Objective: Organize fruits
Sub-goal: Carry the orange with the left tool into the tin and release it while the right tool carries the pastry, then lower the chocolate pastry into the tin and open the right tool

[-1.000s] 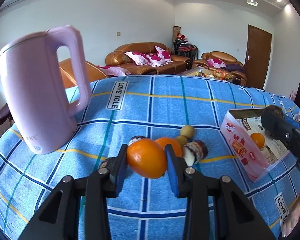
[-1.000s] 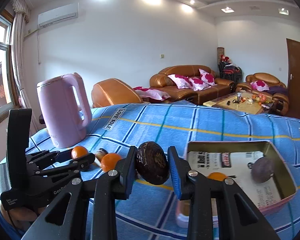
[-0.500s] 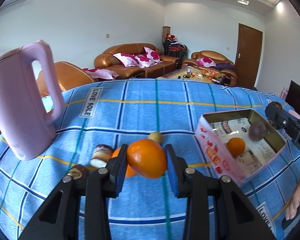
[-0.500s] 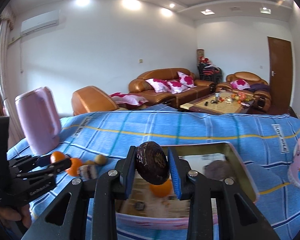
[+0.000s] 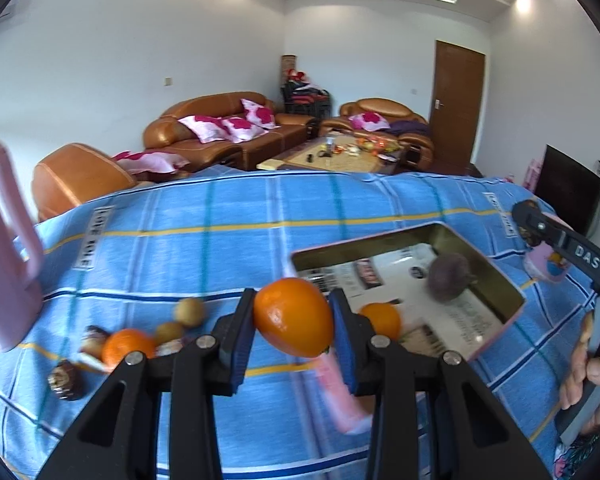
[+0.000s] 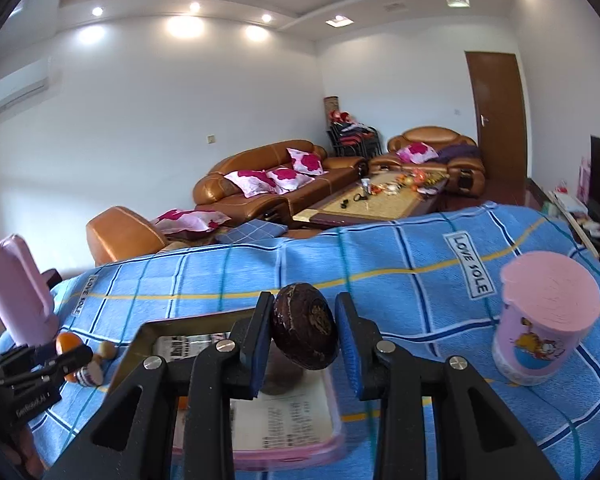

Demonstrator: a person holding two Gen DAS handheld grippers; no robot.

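Room first: white walls, recessed ceiling lights, brown leather sofas (image 5: 228, 128) with pink-and-white cushions, a low coffee table (image 6: 380, 200) cluttered with small stuff, brown door (image 5: 458, 100) at right. Work surface is a table under a blue plaid cloth (image 5: 228, 240), white labels on it reading "LOVE SOLE". Pink kettle (image 5: 4, 264) stands at the cloth's left edge; pink cup (image 6: 544, 316) with a cartoon print stands to the right of the tin, apart from it. Open pink tin (image 5: 504, 324) with printed paper in the bottom sits on the cloth, holding one orange (image 5: 382, 320) and a dull purple fruit (image 5: 450, 276). Left gripper (image 5: 293, 320) angled downward, raised off the cloth near the tin's left corner, fingers clamped on a second orange fruit (image 5: 294, 316), pads pressing both sides. Right gripper (image 6: 304, 332) also tilted down, over the tin, fingers pinched on a dark brown wrinkled fruit (image 6: 304, 332). From the left view the right tool's body shows white "DAS" lettering, a hand (image 5: 588, 364) wrapped on its handle. Loose on the cloth left of the tin: another orange (image 5: 126, 346), two small tan fruits (image 5: 188, 312), a dark brown fruit (image 5: 66, 380), other pieces too blurred to tell.
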